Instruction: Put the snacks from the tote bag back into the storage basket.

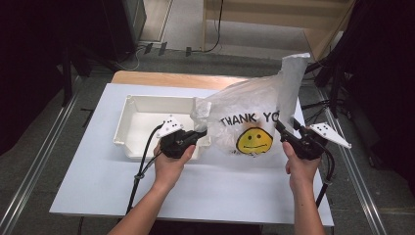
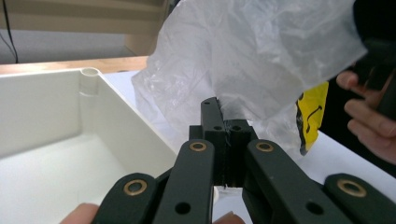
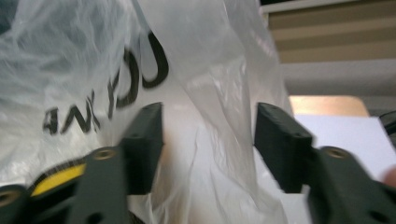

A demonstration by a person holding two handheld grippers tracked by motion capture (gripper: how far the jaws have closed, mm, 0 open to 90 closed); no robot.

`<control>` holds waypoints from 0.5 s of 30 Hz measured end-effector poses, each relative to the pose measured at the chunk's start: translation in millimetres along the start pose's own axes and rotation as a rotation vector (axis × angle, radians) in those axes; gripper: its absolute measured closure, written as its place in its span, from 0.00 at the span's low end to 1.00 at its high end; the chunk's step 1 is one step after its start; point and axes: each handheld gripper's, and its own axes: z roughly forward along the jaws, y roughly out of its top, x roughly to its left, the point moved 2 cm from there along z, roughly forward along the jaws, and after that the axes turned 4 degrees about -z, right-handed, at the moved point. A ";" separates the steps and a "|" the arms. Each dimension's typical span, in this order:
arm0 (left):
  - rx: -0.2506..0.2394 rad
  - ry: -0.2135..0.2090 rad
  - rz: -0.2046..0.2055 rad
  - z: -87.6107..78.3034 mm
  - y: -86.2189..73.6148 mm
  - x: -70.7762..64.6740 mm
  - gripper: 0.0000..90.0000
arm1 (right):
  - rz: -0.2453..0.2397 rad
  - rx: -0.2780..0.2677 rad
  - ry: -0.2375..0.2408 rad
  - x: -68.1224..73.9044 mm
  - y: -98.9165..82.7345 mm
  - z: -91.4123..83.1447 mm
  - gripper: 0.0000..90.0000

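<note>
One white tabletop carries a white bin at ten o'clock and a clear bag with a yellow smiley at two o'clock, just beside the bin. Left gripper has its jaws closed on the bag's nine o'clock edge. Right gripper jaws stand apart, bag plastic loose between them.

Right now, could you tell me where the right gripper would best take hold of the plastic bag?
On the upstanding handle strip at the plastic bag's right edge, approached from the right side. That strip already hangs between the open jaws of the right gripper, thin and flat, while the left gripper is shut on the opposite edge.
</note>
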 end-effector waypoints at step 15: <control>0.064 -0.053 0.017 11.7 -13.4 -15.7 1.00 | 0.024 -0.093 0.090 24.2 22.8 -6.1 0.27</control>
